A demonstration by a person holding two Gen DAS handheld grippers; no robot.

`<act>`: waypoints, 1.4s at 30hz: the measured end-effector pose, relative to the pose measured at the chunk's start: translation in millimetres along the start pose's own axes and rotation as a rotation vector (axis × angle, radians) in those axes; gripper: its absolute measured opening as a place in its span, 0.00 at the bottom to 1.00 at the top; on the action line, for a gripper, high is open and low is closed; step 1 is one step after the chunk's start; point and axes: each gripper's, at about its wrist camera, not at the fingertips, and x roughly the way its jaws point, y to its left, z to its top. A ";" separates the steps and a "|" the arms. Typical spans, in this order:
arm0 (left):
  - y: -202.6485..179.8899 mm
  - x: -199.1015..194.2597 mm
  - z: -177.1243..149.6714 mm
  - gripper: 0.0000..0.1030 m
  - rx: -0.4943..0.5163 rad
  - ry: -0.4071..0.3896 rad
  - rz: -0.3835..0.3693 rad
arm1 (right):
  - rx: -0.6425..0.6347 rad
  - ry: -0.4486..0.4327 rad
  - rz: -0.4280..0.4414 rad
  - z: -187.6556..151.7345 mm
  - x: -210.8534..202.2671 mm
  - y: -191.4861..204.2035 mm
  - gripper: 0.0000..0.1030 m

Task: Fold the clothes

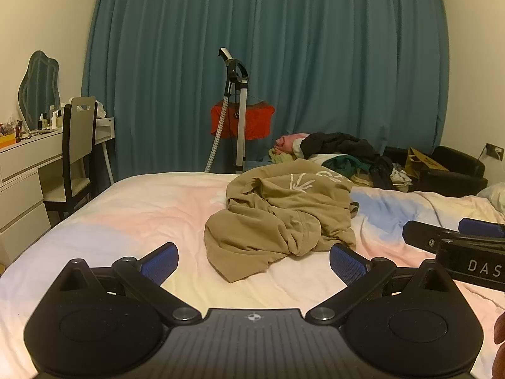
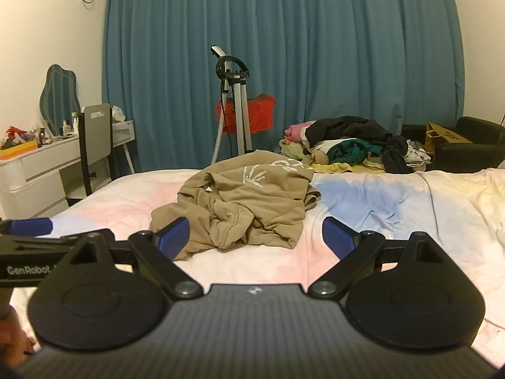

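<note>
A crumpled tan shirt with a white print lies bunched on the pastel bed sheet; it also shows in the right wrist view. My left gripper is open and empty, just short of the shirt's near edge. My right gripper is open and empty, its blue pads either side of the shirt's near folds, not touching. The right gripper shows at the right edge of the left wrist view, and the left gripper at the left edge of the right wrist view.
A pile of mixed clothes sits at the bed's far side. A garment steamer stand with a red garment stands before the teal curtain. A white desk and chair are at left, a black armchair at right.
</note>
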 end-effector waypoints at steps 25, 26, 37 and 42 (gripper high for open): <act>-2.0 1.7 0.5 1.00 -0.011 0.005 -0.010 | -0.029 0.017 -0.016 -3.7 2.6 4.2 0.89; -2.3 1.6 0.6 1.00 -0.012 0.006 -0.011 | -0.029 0.017 -0.015 -3.4 2.8 4.1 0.89; -1.9 1.9 1.8 1.00 -0.012 0.008 -0.012 | -0.010 0.026 -0.011 -3.4 4.5 1.8 0.89; -1.1 2.1 2.0 1.00 -0.012 0.012 -0.007 | 0.030 0.046 -0.010 -4.6 7.0 -2.1 0.89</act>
